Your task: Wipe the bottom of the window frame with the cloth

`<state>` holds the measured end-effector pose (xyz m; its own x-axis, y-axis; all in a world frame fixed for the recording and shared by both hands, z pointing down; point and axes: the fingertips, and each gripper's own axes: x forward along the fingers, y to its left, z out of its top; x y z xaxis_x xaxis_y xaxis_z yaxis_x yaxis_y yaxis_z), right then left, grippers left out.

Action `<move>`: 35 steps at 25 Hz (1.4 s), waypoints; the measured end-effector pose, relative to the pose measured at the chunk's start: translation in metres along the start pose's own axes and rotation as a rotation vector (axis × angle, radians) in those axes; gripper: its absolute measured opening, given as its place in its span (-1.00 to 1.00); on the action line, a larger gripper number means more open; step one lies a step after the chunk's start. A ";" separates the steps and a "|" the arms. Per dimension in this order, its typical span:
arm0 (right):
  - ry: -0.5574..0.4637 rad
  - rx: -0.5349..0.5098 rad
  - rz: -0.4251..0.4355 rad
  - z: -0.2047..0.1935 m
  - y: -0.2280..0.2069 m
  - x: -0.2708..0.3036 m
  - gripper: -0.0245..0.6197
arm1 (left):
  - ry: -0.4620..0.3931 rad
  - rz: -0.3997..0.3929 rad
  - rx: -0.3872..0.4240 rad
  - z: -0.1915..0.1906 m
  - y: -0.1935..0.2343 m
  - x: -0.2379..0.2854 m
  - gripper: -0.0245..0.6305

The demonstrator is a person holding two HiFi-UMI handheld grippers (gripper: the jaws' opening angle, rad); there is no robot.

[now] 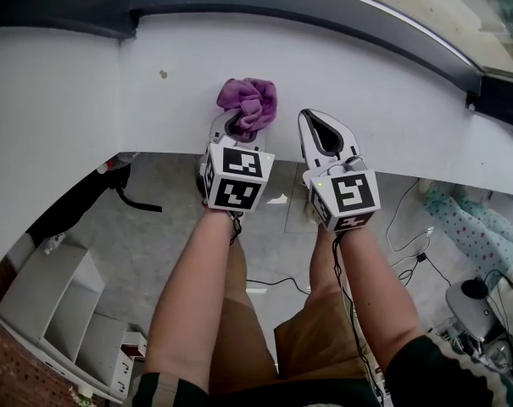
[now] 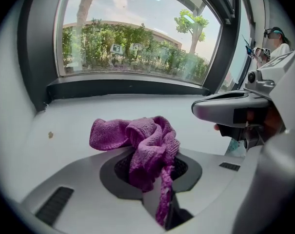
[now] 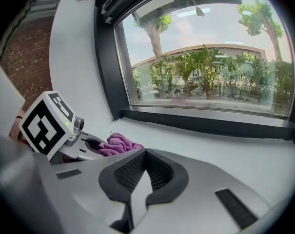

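Observation:
A crumpled purple cloth [image 1: 249, 104] [image 2: 142, 145] [image 3: 119, 144] rests on the white windowsill [image 1: 392, 100], pinched in my left gripper [image 1: 236, 127] [image 2: 149, 172], whose jaws are shut on it. Beside it to the right, my right gripper [image 1: 322, 125] [image 3: 145, 172] hovers over the sill, shut with nothing between its jaws. The dark bottom rail of the window frame [image 2: 123, 87] [image 3: 206, 123] [image 1: 324, 15] runs along the far edge of the sill, a good distance beyond the cloth.
A small brownish spot [image 1: 163, 75] [image 2: 50, 135] marks the sill left of the cloth. The frame's dark left upright [image 3: 106, 72] and a right-hand upright [image 2: 230, 43] bound the sill. Below its front edge lie floor, cables [image 1: 409, 253] and white shelving [image 1: 61, 312].

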<state>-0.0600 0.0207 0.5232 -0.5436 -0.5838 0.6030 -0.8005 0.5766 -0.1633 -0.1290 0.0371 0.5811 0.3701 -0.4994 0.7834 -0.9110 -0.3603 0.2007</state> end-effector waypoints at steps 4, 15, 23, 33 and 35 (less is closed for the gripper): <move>0.001 -0.007 0.032 0.011 0.022 0.012 -0.88 | -0.004 0.019 -0.028 -0.005 0.021 -0.011 -0.63; -0.008 -0.008 0.085 0.032 0.074 0.041 -0.88 | 0.003 0.037 -0.048 -0.023 0.082 -0.039 -0.63; -0.013 -0.002 0.098 0.037 0.100 0.051 -0.88 | 0.012 0.070 -0.056 -0.032 0.120 -0.057 -0.63; -0.019 -0.022 0.126 0.048 0.119 0.057 -0.88 | 0.029 0.147 -0.049 -0.043 0.169 -0.076 -0.63; -0.024 -0.024 0.120 0.050 0.115 0.056 -0.88 | 0.021 0.194 -0.060 -0.045 0.179 -0.080 -0.63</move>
<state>-0.1949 0.0259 0.4994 -0.6413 -0.5228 0.5616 -0.7231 0.6565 -0.2147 -0.3301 0.0474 0.5808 0.1833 -0.5384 0.8225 -0.9743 -0.2109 0.0790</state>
